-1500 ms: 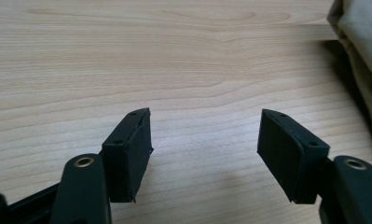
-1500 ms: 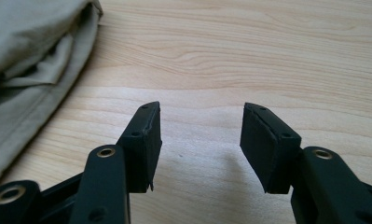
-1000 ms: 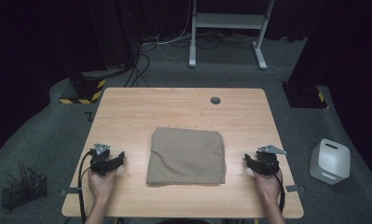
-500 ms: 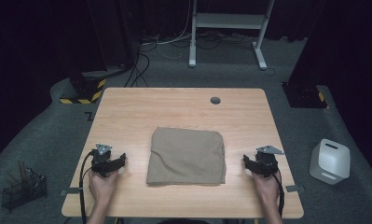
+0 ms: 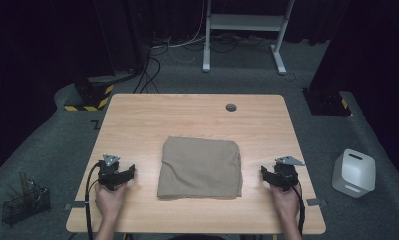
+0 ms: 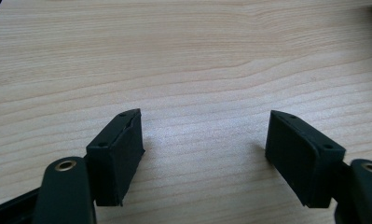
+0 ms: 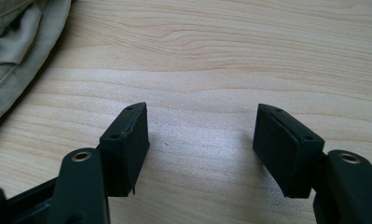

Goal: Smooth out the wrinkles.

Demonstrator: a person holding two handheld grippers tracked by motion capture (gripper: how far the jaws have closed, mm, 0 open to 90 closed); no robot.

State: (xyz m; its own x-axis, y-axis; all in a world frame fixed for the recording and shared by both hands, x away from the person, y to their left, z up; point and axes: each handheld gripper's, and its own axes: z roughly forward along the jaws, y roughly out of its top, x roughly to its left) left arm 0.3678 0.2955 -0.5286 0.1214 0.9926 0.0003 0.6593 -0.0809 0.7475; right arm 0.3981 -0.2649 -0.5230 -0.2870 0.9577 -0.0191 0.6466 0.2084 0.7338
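A folded tan cloth [image 5: 200,166] lies flat in the middle of the wooden table [image 5: 197,120]. My left gripper [image 5: 127,173] rests on the table to the cloth's left, held in a hand, apart from the cloth. Its jaws stand wide open over bare wood [image 6: 204,140]. My right gripper [image 5: 265,172] sits to the cloth's right, near the table's right edge, also open with nothing between its jaws [image 7: 202,135]. The cloth's edge [image 7: 16,46] shows at the upper left of the right gripper view.
A small dark round disc [image 5: 231,107] is set in the table near its far edge. On the floor, a white box [image 5: 354,172] stands to the right and a black wire basket [image 5: 24,200] to the left. A white frame [image 5: 247,22] stands beyond the table.
Both grippers have shifted only slightly; the right one edged a little toward the cloth. The cloth has not moved.
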